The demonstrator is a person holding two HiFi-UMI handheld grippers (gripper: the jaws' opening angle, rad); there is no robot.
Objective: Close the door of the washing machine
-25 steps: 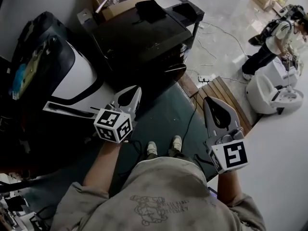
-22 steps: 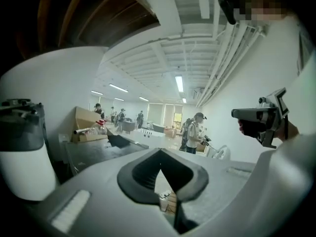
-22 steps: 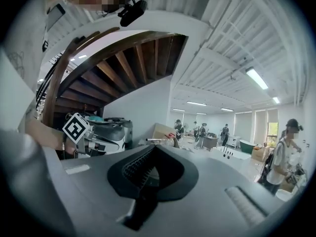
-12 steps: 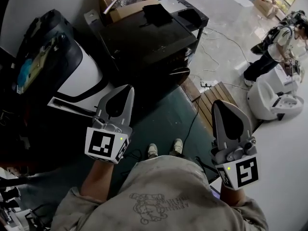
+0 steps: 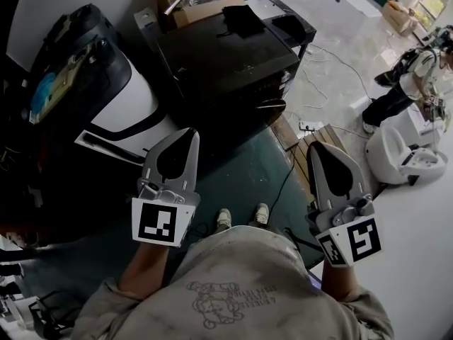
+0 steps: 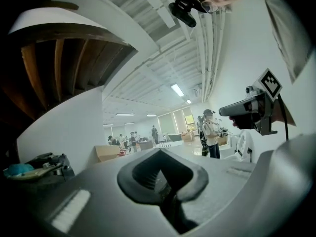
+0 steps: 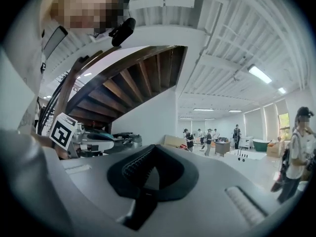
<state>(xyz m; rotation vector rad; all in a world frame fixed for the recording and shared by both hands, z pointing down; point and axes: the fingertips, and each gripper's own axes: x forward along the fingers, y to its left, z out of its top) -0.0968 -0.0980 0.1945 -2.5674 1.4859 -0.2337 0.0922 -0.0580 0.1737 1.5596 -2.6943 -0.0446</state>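
Currently left gripper (image 5: pixel 184 136) jaws pressed together, empty; right gripper (image 5: pixel 320 149) the same. Both held near the body. Washer (image 5: pixel 117 108) sits far left, apart from both.

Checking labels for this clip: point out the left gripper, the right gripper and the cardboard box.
left gripper (image 5: pixel 186 136): head view, at its closed tips.
right gripper (image 5: pixel 317 148): head view, at its closed tips.
cardboard box (image 5: pixel 205 9): head view, on its front wall.

The rounded washing machine (image 5: pixel 124 108) is showing white with black trim. The grey plastic left gripper (image 5: pixel 190 133) and right gripper (image 5: pixel 316 146) are carrying black-and-white checked cubes. The floor (image 5: pixel 241 172) is showing dark green.
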